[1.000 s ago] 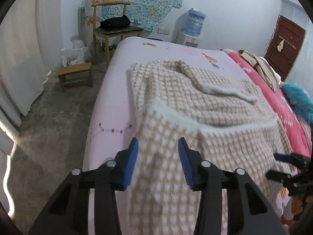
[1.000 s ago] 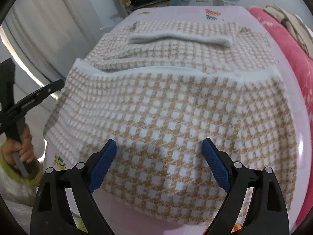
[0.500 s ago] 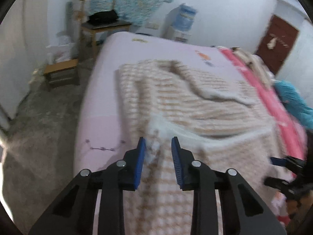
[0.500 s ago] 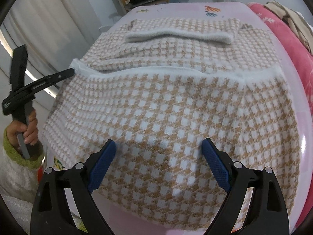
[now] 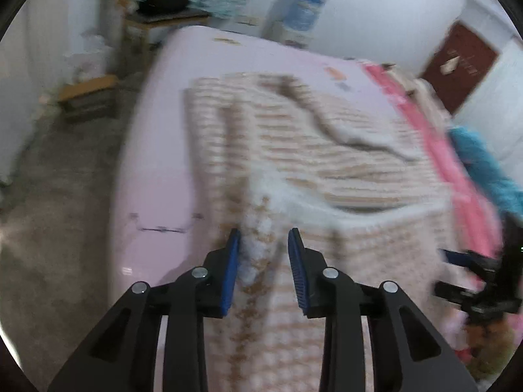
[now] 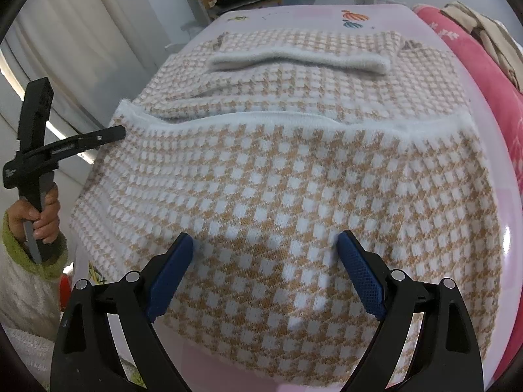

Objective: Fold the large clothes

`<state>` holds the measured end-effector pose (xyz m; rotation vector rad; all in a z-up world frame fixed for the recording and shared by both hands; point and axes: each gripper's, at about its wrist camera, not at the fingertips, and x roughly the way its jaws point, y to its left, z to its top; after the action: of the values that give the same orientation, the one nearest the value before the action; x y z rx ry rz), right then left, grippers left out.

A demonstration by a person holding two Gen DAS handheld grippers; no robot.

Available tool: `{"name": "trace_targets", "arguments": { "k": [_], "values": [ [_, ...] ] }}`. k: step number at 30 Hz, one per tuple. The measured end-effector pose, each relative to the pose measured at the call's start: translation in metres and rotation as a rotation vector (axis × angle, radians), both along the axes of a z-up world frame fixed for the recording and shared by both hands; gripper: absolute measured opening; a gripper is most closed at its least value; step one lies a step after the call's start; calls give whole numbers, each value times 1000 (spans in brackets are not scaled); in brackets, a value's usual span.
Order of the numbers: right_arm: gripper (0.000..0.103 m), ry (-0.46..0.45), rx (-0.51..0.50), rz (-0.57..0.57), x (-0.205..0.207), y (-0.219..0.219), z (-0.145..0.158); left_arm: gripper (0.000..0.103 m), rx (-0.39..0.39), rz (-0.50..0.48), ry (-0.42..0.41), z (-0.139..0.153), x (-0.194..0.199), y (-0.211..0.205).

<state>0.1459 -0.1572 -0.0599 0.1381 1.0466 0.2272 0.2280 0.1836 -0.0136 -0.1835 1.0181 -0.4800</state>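
Observation:
A beige-and-white checked sweater (image 6: pixel 278 179) lies on the pink bed (image 6: pixel 425 23), its lower half folded up so the fluffy white hem (image 6: pixel 294 119) runs across the middle. In the blurred left wrist view the sweater (image 5: pixel 327 150) fills the centre. My left gripper (image 5: pixel 264 245) has narrowed onto the hem's left corner, with bunched white fabric between its blue pads. The right wrist view shows the same left gripper (image 6: pixel 119 130) at that corner, held by a hand (image 6: pixel 42 219). My right gripper (image 6: pixel 264 245) stands wide open over the near fold, holding nothing.
A red blanket (image 6: pixel 490 81) with piled clothes (image 6: pixel 483 29) runs along the bed's right side. Left of the bed are bare floor, a small wooden stool (image 5: pixel 88 94) and a chair with a black bag (image 5: pixel 163 3). A water bottle (image 5: pixel 300 9) stands by the far wall.
The left gripper moved in on the hem's left corner, tipped downward, and its jaws narrowed around the white trim. The right gripper kept still and wide.

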Motion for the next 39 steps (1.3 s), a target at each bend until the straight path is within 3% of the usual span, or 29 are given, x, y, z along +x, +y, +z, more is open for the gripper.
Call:
{"name": "trace_targets", "arguments": {
  "k": [2, 4, 8, 13, 14, 16, 26, 39],
  "values": [
    [85, -2, 1, -1, -1, 0, -1, 34, -15, -17, -3, 1, -3, -1],
    [85, -2, 2, -1, -1, 0, -1, 35, 90, -5, 8, -7, -2, -6],
    [85, -2, 1, -1, -1, 0, -1, 35, 133, 11, 26, -12, 1, -11],
    [85, -2, 2, 1, -1, -1, -1, 35, 31, -36, 4, -5, -4, -14],
    [85, -2, 3, 1, -1, -1, -1, 35, 49, -35, 1, -6, -4, -16],
    [85, -2, 4, 0, -1, -1, -1, 35, 179, -5, 22, -16, 0, -22],
    [86, -2, 8, -3, 0, -2, 0, 36, 391, 31, -70, -18, -11, -56],
    [86, -18, -1, -15, -7, -4, 1, 36, 411, 48, -65, -17, -10, -55]
  ]
}}
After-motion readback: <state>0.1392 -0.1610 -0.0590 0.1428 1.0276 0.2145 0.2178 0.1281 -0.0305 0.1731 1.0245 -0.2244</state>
